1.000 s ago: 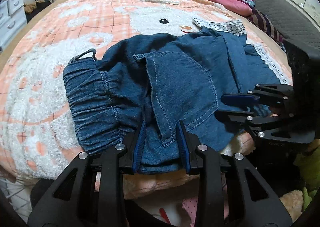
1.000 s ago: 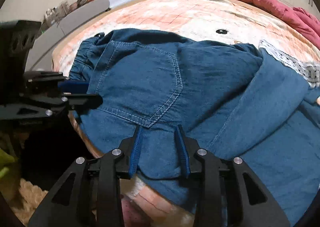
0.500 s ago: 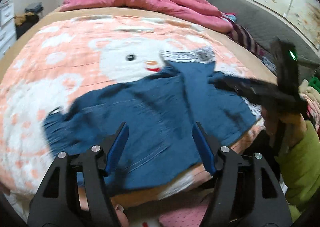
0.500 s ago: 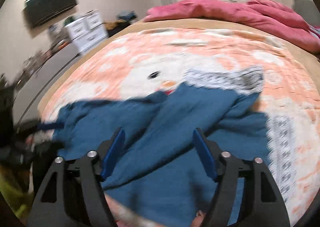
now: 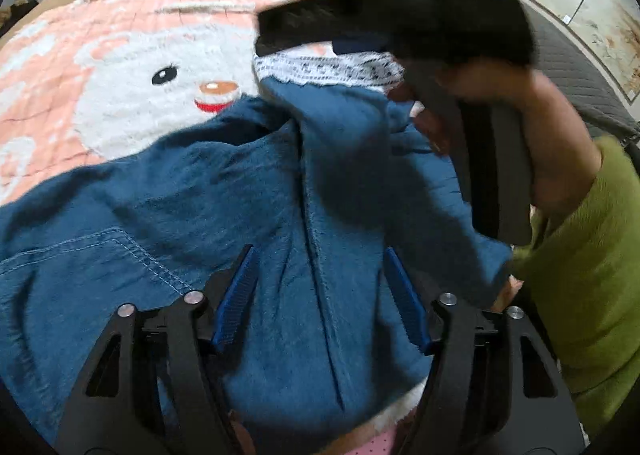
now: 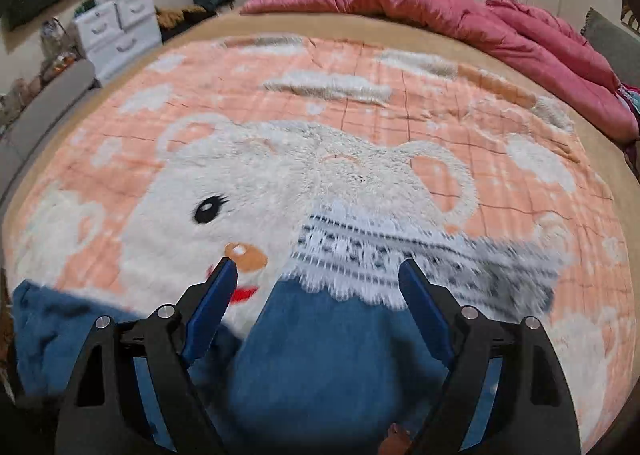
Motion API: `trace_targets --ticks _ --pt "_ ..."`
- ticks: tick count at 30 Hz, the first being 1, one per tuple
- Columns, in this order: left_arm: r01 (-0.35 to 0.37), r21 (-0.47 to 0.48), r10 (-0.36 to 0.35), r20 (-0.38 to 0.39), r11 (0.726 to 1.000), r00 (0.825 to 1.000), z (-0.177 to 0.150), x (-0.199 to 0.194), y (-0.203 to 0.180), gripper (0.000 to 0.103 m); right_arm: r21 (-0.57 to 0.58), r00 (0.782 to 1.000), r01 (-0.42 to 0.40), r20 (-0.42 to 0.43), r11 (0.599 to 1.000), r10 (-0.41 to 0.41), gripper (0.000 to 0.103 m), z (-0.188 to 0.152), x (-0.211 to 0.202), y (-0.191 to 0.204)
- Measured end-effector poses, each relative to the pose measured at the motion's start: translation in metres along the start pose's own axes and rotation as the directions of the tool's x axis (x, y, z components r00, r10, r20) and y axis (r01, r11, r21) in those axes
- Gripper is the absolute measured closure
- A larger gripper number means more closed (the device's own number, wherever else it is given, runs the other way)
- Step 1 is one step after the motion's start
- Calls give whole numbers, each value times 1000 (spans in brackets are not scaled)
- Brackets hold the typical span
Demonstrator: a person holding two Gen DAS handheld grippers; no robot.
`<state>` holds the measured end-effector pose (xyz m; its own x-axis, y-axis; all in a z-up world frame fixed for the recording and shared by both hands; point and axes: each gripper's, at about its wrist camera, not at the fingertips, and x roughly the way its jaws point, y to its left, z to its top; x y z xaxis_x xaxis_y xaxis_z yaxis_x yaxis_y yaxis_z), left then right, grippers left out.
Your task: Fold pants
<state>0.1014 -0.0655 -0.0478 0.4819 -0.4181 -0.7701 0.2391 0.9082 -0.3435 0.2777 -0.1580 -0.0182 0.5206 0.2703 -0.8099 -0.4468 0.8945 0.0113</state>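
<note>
since a second ago both of our grippers have let go of the pants and swung away from the waistband end toward the leg end; the back pocket that filled both views then now sits low at the left of the left wrist view.

our left gripper (image 5: 320,295) hangs over the blue denim pants (image 5: 248,191) with its blue pads spread apart. its jaws are closing a little at this moment, yet the cloth only lies beneath them and neither pad presses on it. our right gripper (image 6: 316,295) hovers over the leg end, jaws wide and opening, with nothing pinched between them; denim and the white lace hem (image 6: 400,255) show under the gap.

the pants lie rumpled on the bed (image 6: 400,103), on a peach blanket with a fluffy white bear face. the lace hem rests just beside the bear's orange nose (image 6: 246,255), and one leg lies folded over the other in a ridge running up the middle of the left wrist view. a stitched pocket (image 5: 120,255) shows at the lower left there.

in that same view the right gripper (image 5: 360,47) is a dark blurred bar above the lace, carried by a hand (image 5: 552,127) in a green sleeve (image 5: 580,275). a pink quilt (image 6: 460,15) is heaped along the far side of the bed, and white drawers (image 6: 116,31) stand beyond its left edge.
</note>
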Motion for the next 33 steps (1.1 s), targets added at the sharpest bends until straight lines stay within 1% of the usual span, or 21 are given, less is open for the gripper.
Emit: trace_targets --ticks 3,5,6,7,8,9,10,11,12,15,19,20,21,22,24,27,29,31,32,33 --pt "15 -15 -15 10 1000 1000 1 2 3 49 -2 999 33 -42 999 -33 21 13 22 3" --pt "20 -25 -20 16 999 1000 1 3 6 53 -2 997 54 -63 999 -54 21 19 33 6" --pt "17 -27 -17 18 1000 1000 2 3 6 56 3 994 75 -85 997 -74 22 21 42 6" --pt "15 -27 -15 23 1000 1000 1 2 8 58 5 991 87 -98 996 -86 29 22 48 5" --pt "17 -27 -16 23 999 1000 2 2 9 59 5 989 95 -116 995 -94 56 22 54 5" --pt "19 -28 -19 23 999 1000 2 3 9 60 7 986 94 -138 996 -92 61 21 61 3" --pt "24 -31 -23 26 999 999 3 2 10 62 17 987 81 -142 997 -78 65 19 63 -1" --pt "28 -35 -27 28 999 999 3 0 11 64 30 989 70 -134 997 -65 84 19 62 -3" --pt "32 -38 -31 31 999 999 3 0 12 65 48 992 50 -118 998 -44 91 18 57 -8" --pt "57 -48 -55 43 997 998 2 -6 17 66 125 998 -29 -48 992 36 93 15 32 -27" --pt "68 -29 -66 58 997 996 3 -9 15 66 237 992 -124 50 964 115 94 7 -10 -59" --pt "67 -22 -66 61 997 996 6 -3 14 69 260 989 -144 73 955 129 95 5 -19 -66" --pt "64 -13 -63 64 998 996 6 -3 12 80 282 985 -161 100 946 138 95 2 -32 -74" --pt "70 2 -70 64 998 996 3 -7 9 93 297 983 -172 121 939 141 95 0 -42 -81" --pt "91 11 -91 50 996 995 2 -7 5 102 327 978 -179 158 928 133 95 -7 -63 -94" --pt "97 67 -100 39 993 994 -3 -17 -7 103 365 972 -193 197 911 127 95 -23 -92 -109" --pt "93 129 -98 33 987 995 -4 -24 -14 103 391 971 -189 211 901 113 96 -39 -110 -117" --pt "92 205 -101 35 974 994 -5 -36 -19 103 425 968 -192 228 885 100 96 -63 -130 -129" --pt "90 239 -100 33 967 994 -5 -35 -22 103 444 968 -192 230 875 96 96 -76 -138 -134" --pt "87 277 -98 24 957 995 -8 -39 -25 103 472 968 -197 230 859 95 96 -94 -146 -139"
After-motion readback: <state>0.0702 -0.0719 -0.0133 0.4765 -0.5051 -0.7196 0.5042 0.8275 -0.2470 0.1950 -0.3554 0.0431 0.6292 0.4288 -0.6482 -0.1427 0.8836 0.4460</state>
